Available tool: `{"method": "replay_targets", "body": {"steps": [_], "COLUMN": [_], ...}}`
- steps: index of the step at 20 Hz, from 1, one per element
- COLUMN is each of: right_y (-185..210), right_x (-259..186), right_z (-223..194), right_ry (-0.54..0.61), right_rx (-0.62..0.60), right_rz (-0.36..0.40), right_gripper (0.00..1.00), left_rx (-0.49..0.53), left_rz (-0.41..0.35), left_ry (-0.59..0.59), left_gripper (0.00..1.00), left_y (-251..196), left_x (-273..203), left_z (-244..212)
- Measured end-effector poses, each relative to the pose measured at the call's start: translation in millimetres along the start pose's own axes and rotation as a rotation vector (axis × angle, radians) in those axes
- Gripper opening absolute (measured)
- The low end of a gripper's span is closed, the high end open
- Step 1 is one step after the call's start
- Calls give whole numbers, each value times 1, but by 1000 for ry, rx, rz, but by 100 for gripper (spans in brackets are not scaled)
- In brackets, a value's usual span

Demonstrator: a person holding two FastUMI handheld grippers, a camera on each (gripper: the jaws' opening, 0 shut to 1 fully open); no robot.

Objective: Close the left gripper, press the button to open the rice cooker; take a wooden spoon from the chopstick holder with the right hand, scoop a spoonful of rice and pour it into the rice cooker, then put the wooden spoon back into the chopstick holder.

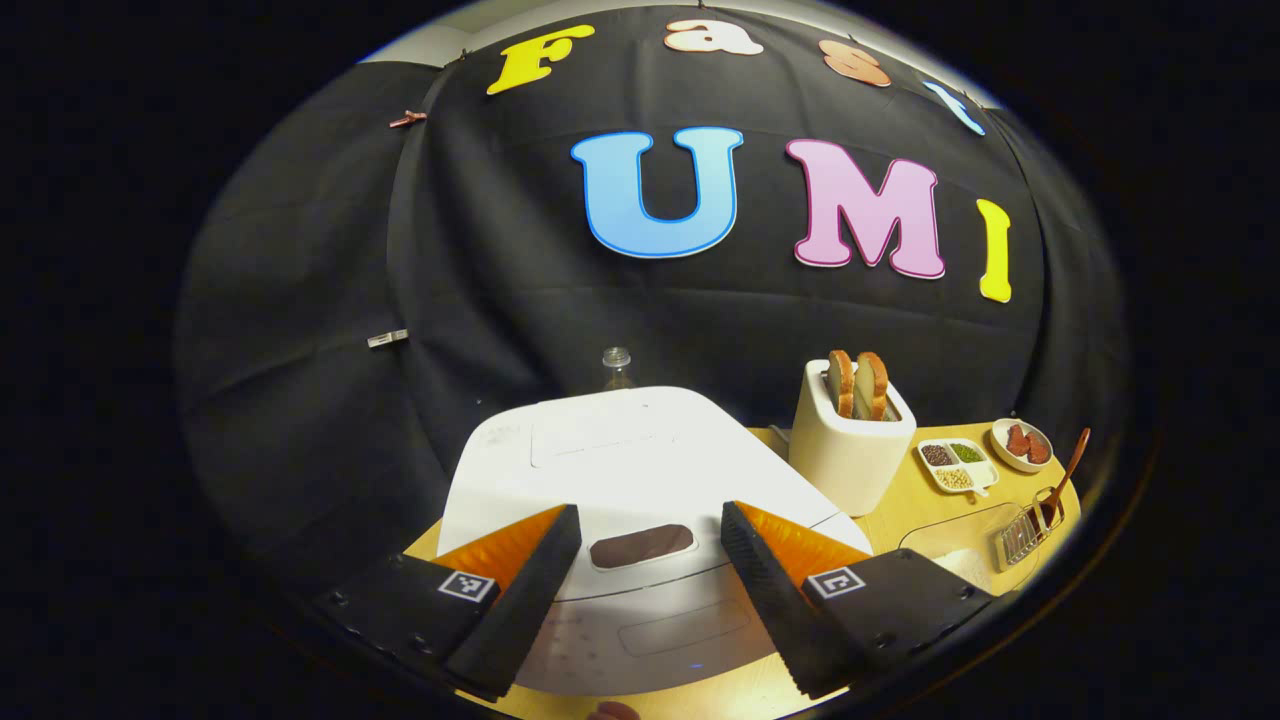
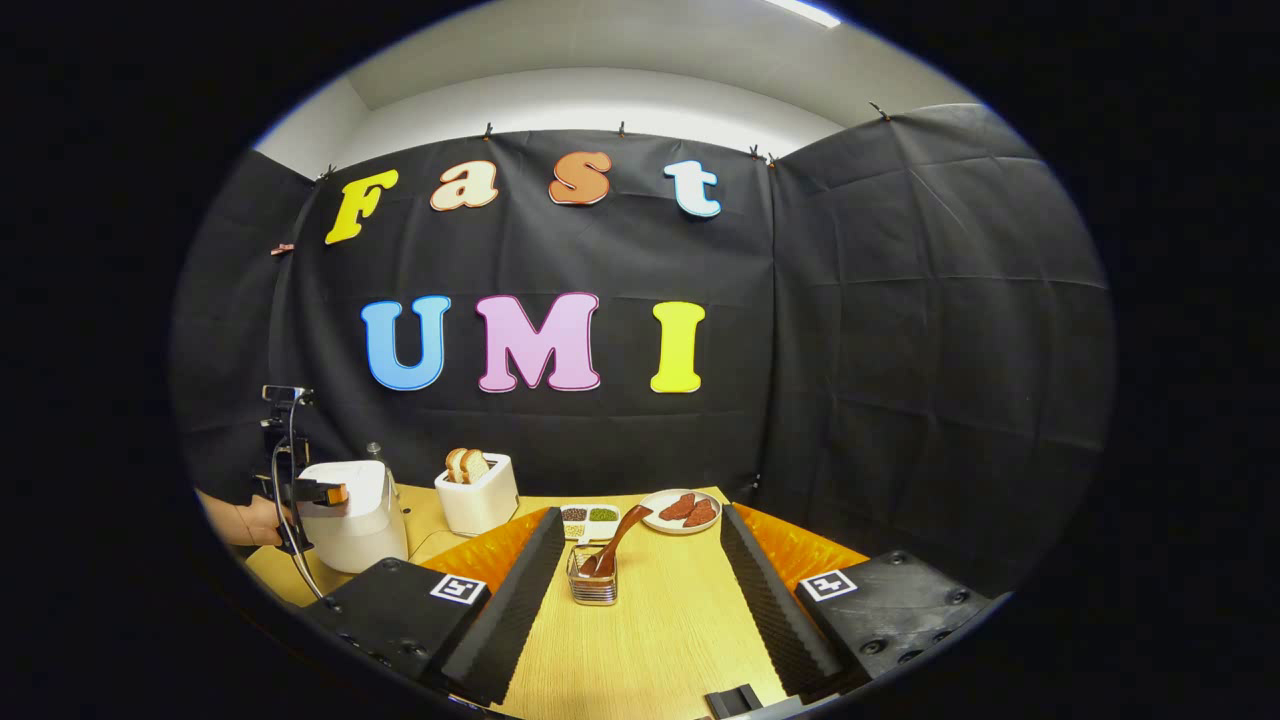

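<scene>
Left gripper [image 1: 650, 540] released, fingers spread wide, sitting low centre of the left gripper view right over the white rounded rice cooker [image 1: 620, 470]; lid down, dark oblong button panel [image 1: 642, 545] shows in the gap between the fingers, can't tell if anything is touching it. Right of the cooker: cream toaster [image 1: 850, 445] with two bread slices upright in its slots, then a white divided dish of beans [image 1: 955, 465] and a small white plate of red meat slices [image 1: 1022, 443] toward the right edge. Wire-mesh chopstick holder [image 1: 1022, 535] at lower right, brown wooden spoon [image 1: 1065, 475] leaning out of it, handle up-right. Clear bottle top [image 1: 617, 365] behind the cooker. Right gripper [image 2: 635, 560] also released, fingers wide apart at the bottom of the right gripper view, above the light wooden bench [image 2: 650, 640], gripping nothing. Chopstick holder [image 2: 592, 580] sits centre frame between its fingers but farther off, not touching; spoon [image 2: 615, 545] inside, bowl down, handle tilted up-right. Rice cooker [image 2: 350, 515] at lower left, a hand [image 2: 245, 520] holding the other gripper against its front
</scene>
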State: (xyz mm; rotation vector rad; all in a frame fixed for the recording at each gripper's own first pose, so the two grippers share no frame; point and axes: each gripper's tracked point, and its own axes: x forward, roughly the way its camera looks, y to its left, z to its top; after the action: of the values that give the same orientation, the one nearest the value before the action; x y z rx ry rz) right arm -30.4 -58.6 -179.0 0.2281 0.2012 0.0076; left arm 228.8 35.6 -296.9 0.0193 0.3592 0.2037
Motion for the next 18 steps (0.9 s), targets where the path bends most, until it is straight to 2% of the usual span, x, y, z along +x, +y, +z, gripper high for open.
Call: {"method": "replay_targets", "body": {"steps": [12,18], "right_y": [48,82], "right_x": [22,36], "right_z": [14,41], "right_ry": [-18,-65], "right_rx": [-47,-52], "right_rz": [112,169], "right_gripper": [98,98], "left_rx": [-25,-20], "left_rz": [-130,-190], "left_ry": [-196,-270], "left_gripper": [96,97], "left_y": [1,11], "left_x": [-81,-151], "left_z": [50,70]}}
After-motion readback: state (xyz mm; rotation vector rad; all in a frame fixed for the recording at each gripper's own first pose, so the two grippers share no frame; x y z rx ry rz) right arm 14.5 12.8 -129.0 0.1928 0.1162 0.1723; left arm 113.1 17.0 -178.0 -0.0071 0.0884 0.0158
